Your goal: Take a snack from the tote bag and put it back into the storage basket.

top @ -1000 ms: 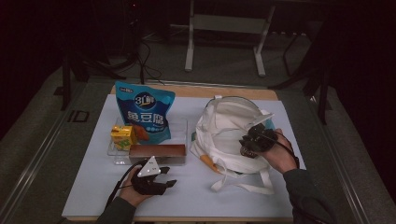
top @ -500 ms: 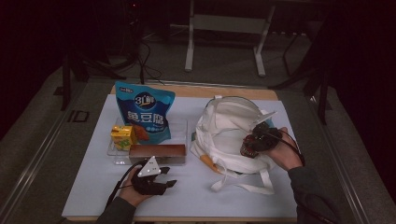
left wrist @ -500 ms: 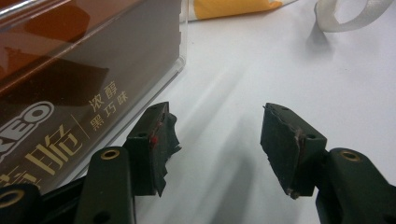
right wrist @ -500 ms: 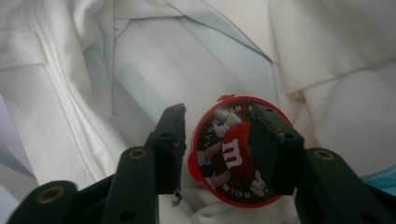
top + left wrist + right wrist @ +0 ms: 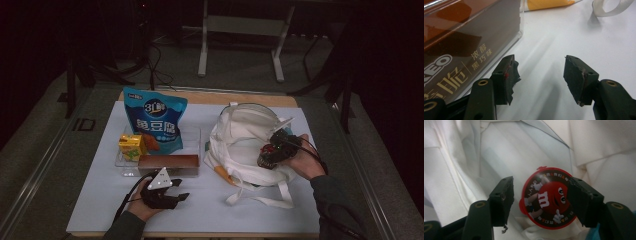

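While right gripper [image 5: 540, 201] jaws have just been opening, apart, round M&M's tin [image 5: 548, 197] lies loose inside white tote bag [image 5: 240, 135]. Risk: withdrawing pad snags bag fabric, flips tin. Left gripper [image 5: 539, 75] idle, jaws apart, well left of bag, beside Oreo box [image 5: 461, 40].

Dim room, white-topped table [image 5: 210, 210] lit against the dark, grey carpeted floor [image 5: 35, 165], pale metal stand legs [image 5: 240, 45] behind, black cables [image 5: 160, 75] trailing.
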Motion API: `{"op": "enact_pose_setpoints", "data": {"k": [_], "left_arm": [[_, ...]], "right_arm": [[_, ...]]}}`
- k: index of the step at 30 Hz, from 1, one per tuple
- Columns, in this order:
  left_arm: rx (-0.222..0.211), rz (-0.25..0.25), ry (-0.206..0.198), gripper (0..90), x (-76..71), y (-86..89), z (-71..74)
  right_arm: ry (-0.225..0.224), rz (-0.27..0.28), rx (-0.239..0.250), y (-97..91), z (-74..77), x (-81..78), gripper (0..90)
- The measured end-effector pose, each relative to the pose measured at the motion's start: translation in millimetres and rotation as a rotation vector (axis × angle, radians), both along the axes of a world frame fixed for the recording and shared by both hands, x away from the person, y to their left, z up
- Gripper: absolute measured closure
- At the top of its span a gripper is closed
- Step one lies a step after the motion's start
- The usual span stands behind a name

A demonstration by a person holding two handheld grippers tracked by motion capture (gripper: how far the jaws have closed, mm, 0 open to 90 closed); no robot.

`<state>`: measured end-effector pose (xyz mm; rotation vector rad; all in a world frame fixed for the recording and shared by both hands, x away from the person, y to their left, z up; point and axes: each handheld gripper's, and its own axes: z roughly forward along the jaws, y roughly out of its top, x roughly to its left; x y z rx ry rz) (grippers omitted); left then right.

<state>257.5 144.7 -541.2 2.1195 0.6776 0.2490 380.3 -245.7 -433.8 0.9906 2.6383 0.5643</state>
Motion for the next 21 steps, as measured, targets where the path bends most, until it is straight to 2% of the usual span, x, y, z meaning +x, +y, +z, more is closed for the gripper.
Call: {"op": "enact_pose_setpoints", "data": {"k": [8,13,17,21], "left_arm": [[0.000,0.000,0.000,43.1,0.0,-0.1,0.0],[0.000,0.000,0.000,43.1,-0.1,-0.1,0.0],[-0.001,-0.001,0.000,43.1,-0.1,-0.2,-0.1],[-0.001,-0.001,0.000,43.1,-0.1,-0.2,-0.1]], "right_arm": [[0.017,0.018,-0.035,-0.8,-2.5,3.7,33.6],[0.026,0.028,-0.095,3.2,-4.2,4.8,30.8],[0.024,0.033,-0.124,5.6,-5.1,6.6,29.6],[0.031,0.028,-0.130,5.1,-5.9,8.9,27.6]]}}
